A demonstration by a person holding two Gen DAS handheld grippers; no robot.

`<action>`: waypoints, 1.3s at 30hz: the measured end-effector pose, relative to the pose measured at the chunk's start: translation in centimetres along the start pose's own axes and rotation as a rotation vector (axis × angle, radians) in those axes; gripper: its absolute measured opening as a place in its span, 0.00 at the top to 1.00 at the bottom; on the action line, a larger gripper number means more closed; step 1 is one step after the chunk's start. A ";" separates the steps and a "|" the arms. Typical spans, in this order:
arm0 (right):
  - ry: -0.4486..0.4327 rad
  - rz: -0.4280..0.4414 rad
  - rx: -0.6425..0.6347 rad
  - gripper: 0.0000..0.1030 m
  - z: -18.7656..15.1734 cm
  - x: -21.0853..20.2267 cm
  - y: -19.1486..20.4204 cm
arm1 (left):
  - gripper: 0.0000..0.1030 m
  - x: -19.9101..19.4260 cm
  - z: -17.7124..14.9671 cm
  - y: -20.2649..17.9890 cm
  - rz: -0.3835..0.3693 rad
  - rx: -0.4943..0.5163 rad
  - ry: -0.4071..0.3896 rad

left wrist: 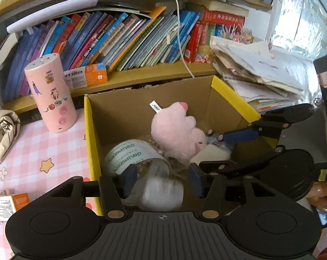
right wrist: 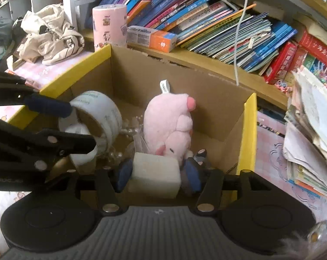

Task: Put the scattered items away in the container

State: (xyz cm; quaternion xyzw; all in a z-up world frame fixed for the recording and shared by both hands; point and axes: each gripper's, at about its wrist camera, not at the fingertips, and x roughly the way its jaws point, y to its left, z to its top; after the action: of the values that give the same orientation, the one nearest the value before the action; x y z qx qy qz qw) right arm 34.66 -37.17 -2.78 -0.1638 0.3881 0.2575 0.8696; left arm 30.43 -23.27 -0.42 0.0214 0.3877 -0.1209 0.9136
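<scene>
A yellow-rimmed cardboard box holds a pink plush toy, a roll of printed tape and a cream foam block. My left gripper is open over the box, with a blurred white round thing between its fingers but not touching them. My right gripper reaches into the box with its pads against the foam block's two sides. In the left wrist view it enters from the right.
A pink sticker-covered cylinder stands left of the box on the pink checked cloth. A small orange-and-white carton lies at the left. Shelves of books behind, stacked papers right, a crumpled beige bag left.
</scene>
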 end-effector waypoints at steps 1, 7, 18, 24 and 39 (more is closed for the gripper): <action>-0.010 -0.006 0.003 0.43 0.0 -0.3 0.0 | 0.36 -0.3 0.0 0.0 0.014 0.001 -0.012; -0.081 -0.034 0.038 0.39 0.3 -3.0 0.0 | 0.32 -2.5 -0.3 -0.3 0.022 0.006 -0.071; -0.171 -0.072 0.075 0.36 -0.9 -7.9 1.2 | 0.29 -6.6 -1.8 -1.8 0.017 0.017 -0.148; -0.210 -0.099 0.114 0.31 -2.4 -10.5 2.5 | 0.24 -8.8 -3.1 -2.2 0.007 0.017 -0.185; -0.150 -0.154 0.256 0.17 -7.2 -12.4 8.5 | 0.18 -11.7 -8.9 -0.3 -0.030 -0.008 -0.128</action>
State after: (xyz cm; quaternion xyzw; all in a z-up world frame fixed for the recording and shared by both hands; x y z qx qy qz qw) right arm 18.51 -37.71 1.26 -0.0611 0.3381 0.1500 0.9271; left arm 16.24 -20.01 1.69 0.0041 0.3293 -0.1342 0.9346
